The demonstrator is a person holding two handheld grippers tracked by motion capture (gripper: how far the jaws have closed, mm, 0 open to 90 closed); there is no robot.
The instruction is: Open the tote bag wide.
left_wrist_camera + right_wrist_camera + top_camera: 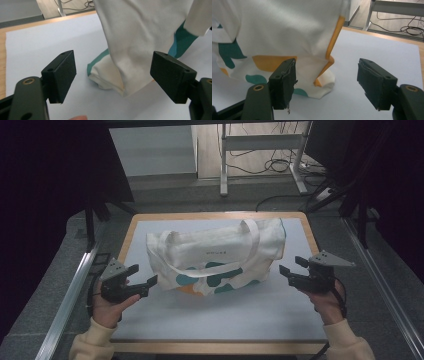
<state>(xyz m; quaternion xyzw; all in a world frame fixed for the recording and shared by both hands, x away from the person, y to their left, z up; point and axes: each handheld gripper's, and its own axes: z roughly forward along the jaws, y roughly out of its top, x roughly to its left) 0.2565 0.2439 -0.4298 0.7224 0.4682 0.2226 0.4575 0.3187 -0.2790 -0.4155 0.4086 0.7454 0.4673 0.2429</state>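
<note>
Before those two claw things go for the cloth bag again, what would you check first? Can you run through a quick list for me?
1. Left gripper jaws open, nothing between the pads: ok.
2. Right gripper jaws open, holding nothing: ok.
3. Tote bag fully on the table, away from its edges: ok.
4. Bag lying flat: not ok, the bottom corners look folded under.
5. Handle free to grab: ok, one strap lies loose across the front.
6. Anything inside the bag: cannot tell.
</note>
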